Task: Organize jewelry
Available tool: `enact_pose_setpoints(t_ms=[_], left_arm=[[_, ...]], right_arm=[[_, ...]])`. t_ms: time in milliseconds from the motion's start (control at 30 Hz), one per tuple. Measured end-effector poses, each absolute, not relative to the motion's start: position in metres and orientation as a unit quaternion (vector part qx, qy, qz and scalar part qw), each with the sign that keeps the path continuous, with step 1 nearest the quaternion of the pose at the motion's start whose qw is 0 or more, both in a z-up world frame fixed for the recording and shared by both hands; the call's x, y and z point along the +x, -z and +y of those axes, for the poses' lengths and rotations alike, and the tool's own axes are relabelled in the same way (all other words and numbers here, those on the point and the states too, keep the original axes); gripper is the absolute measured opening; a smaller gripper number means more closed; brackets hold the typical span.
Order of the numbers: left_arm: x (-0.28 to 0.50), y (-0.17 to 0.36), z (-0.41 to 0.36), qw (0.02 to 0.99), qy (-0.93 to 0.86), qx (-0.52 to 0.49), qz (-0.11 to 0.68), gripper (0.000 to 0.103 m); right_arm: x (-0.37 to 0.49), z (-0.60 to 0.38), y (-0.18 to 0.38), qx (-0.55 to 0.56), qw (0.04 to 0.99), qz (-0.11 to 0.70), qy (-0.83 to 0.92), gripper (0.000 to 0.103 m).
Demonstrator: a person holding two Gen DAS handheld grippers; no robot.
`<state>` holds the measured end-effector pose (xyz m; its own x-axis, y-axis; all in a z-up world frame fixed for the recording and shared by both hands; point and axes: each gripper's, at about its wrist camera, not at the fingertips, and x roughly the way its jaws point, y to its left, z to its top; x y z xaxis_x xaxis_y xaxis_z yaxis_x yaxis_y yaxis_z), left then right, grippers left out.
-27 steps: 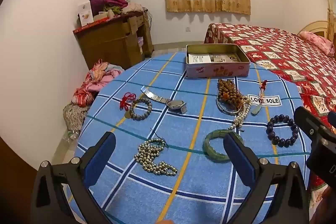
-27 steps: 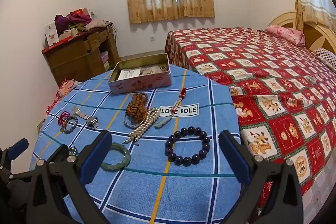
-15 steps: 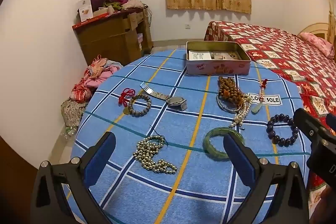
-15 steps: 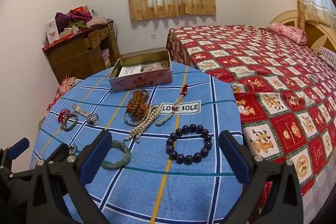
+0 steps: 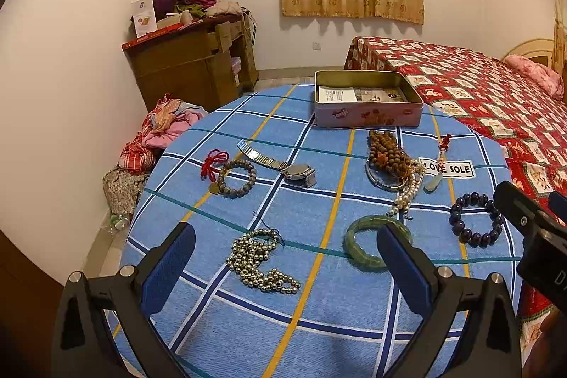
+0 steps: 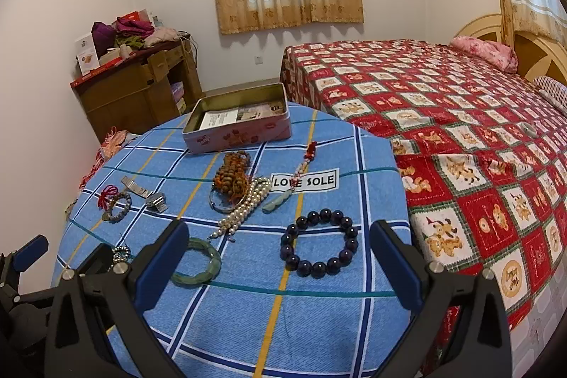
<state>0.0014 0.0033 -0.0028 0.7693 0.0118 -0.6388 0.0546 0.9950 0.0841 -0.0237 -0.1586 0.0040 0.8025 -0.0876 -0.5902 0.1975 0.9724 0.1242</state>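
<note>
Setting: a round table [image 5: 354, 307] under a blue plaid cloth, a red patchwork bed [image 6: 460, 116] to its right and a brown dresser [image 5: 191, 69] against the far left wall.
Left hand-held gripper [image 5: 283, 257]: jaws spread wide and holding nothing, poised above the table's near edge, framing the silver bead strand and the inner side of the green bangle.
Right hand-held gripper [image 6: 280, 254]: jaws likewise spread and empty, poised over the near right part of the table, with the dark bead bracelet between its fingers in that view.
Tin box [image 5: 366, 98]: open, pink-sided, at the far edge of the table, with printed cards lying inside.
Silver bead strand [image 5: 260, 261]: heaped loosely at near centre.
Green bangle [image 5: 365, 247]: flat on the cloth, just right of the silver strand.
Dark bead bracelet [image 6: 319, 247]: flat at near right, apart from the bangle.
Brown bead strand [image 5: 386, 154]: piled just in front of the tin, touching a pearl strand [image 5: 407, 193] and a thin metal bangle [image 5: 382, 181].
Jade pendant [image 6: 278, 202]: on a red-knotted cord, crossing a "LOVE SOLE" label [image 6: 304, 181].
Wristwatch [image 5: 283, 165]: metal band stretched out, left of centre.
Grey bead bracelet [image 5: 235, 178]: at far left, beside a red cord [image 5: 212, 162].
</note>
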Motion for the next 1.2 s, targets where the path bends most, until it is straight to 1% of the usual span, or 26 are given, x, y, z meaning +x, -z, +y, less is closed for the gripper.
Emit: enact_pose_setpoints(t_ms=[1200], left_arm=[[-0.0001,0.0003,0.0044,0.939,0.006,0.052,0.339,0.102]], right_arm=[[-0.028,-0.154,-0.0089,0.091,0.946,0.301,0.075,0.103]])
